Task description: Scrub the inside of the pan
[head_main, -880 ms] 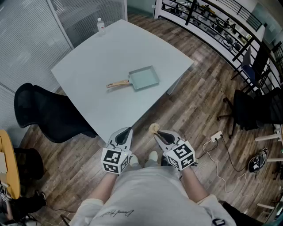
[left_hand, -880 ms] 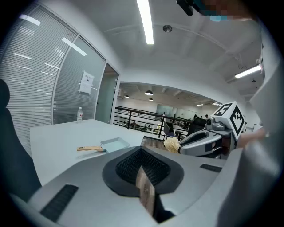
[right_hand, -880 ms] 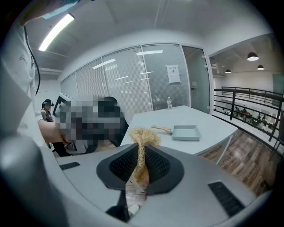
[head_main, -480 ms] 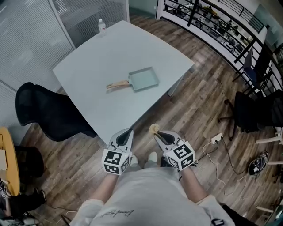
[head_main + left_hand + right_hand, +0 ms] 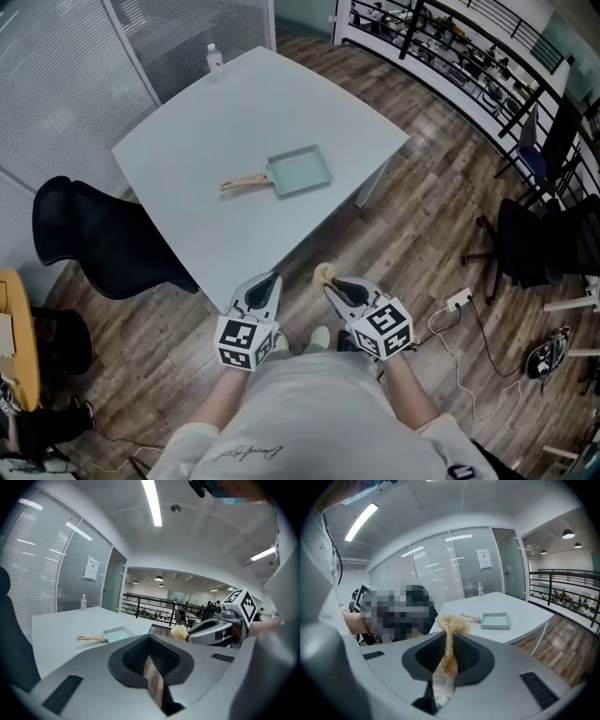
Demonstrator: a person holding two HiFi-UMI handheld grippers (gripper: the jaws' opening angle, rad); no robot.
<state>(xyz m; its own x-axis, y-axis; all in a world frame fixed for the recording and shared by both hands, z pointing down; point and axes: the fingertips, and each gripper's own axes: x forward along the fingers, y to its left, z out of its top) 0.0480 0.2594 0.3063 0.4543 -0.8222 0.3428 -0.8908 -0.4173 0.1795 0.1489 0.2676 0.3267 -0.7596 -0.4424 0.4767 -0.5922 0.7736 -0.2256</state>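
A pale green square pan (image 5: 300, 170) with a wooden handle (image 5: 242, 182) lies flat near the middle of the light table (image 5: 197, 122); it also shows small in the left gripper view as the pan (image 5: 117, 633) and in the right gripper view as the pan (image 5: 495, 620). My right gripper (image 5: 330, 279) is shut on a tan fibrous scrubber (image 5: 324, 273), whose tuft sticks out past the jaws (image 5: 451, 625). My left gripper (image 5: 269, 279) is shut with nothing in it. Both grippers hover over the wood floor, short of the table's near corner and well away from the pan.
A clear water bottle (image 5: 215, 56) stands at the table's far corner. A black office chair (image 5: 103, 239) sits at the table's left side. Black chairs (image 5: 548, 234) and a power strip with cables (image 5: 457, 292) lie on the floor to the right. A black railing (image 5: 450, 47) runs behind.
The view has shifted slightly, so the pan sits a little further left and up in the head view. Both grippers keep their places, the scrubber still clamped.
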